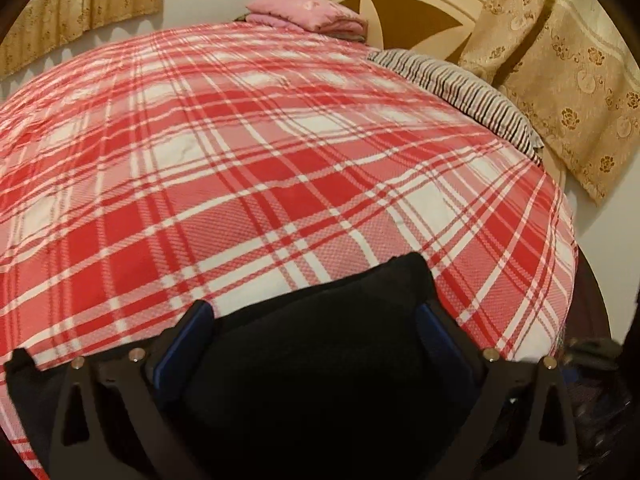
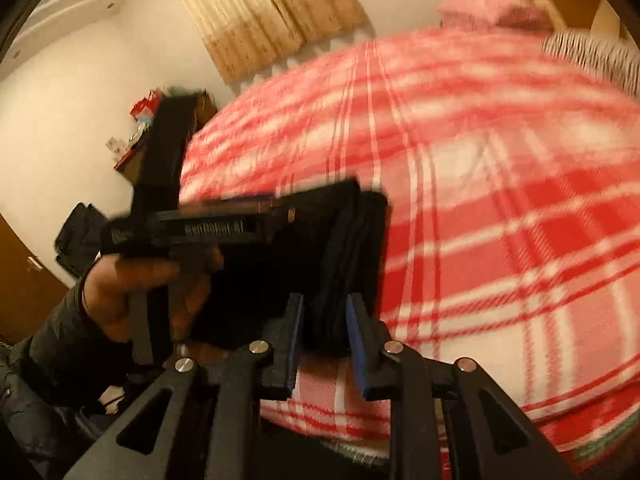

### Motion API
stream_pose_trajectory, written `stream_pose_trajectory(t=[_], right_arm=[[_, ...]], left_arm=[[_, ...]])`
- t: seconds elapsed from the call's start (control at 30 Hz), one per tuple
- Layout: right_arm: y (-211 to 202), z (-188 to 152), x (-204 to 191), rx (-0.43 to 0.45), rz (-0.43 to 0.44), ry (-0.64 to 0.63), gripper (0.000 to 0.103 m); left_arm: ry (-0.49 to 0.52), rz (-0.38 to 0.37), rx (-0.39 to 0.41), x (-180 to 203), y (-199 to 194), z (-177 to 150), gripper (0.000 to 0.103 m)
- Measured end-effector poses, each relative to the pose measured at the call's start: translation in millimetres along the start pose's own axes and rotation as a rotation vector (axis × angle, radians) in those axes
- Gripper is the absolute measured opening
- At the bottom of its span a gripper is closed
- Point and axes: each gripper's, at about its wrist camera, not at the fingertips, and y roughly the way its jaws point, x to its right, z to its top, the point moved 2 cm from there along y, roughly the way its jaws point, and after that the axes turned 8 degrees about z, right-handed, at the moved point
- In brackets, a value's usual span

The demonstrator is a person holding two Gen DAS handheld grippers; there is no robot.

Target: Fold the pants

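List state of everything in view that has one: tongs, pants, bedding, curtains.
left tongs: shut on black pants, spread wide around the thick bundle
right tongs: shut on black pants
black pants: folded into a bundle, held at the near edge of the bed
plaid bedspread: spread flat
pink blanket: folded, by the headboard
striped pillow: lying flat
curtains: drawn

Black pants [image 2: 352, 264] are hanging bunched in thick folded layers, lifted over the near edge of the bed. In the left wrist view the pants [image 1: 320, 360] are filling the foreground as one dark, featureless mass.
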Motion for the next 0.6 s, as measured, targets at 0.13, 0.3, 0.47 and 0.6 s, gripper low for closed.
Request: stream_pose_trajectory(t=[0.13,0.3,0.47,0.6], right_arm=[[-7.1,9.7,-21.8,0.059,0.029,-0.075,0.024],[29.2,7.7,-29.3,-0.047,0.017,-0.113,0.024],[40.9,1.3,1.4,-0.089,0.083,0.046,0.024],[39.3,-2.5,5.8,-0.090,0.109,0.057,0.024]], left_arm=[[0.000,0.013,0.026,-5.6,-7.8,-1.5,0.103],[-0.006,0.017,-0.006,-12.6,7.0,-4.5,0.103],[-0.002,0.011,-0.006,-13.2,10.7,-7.0,0.103],[-0.009,0.006,-0.010,-13.3,11.0,-6.7,0.103]])
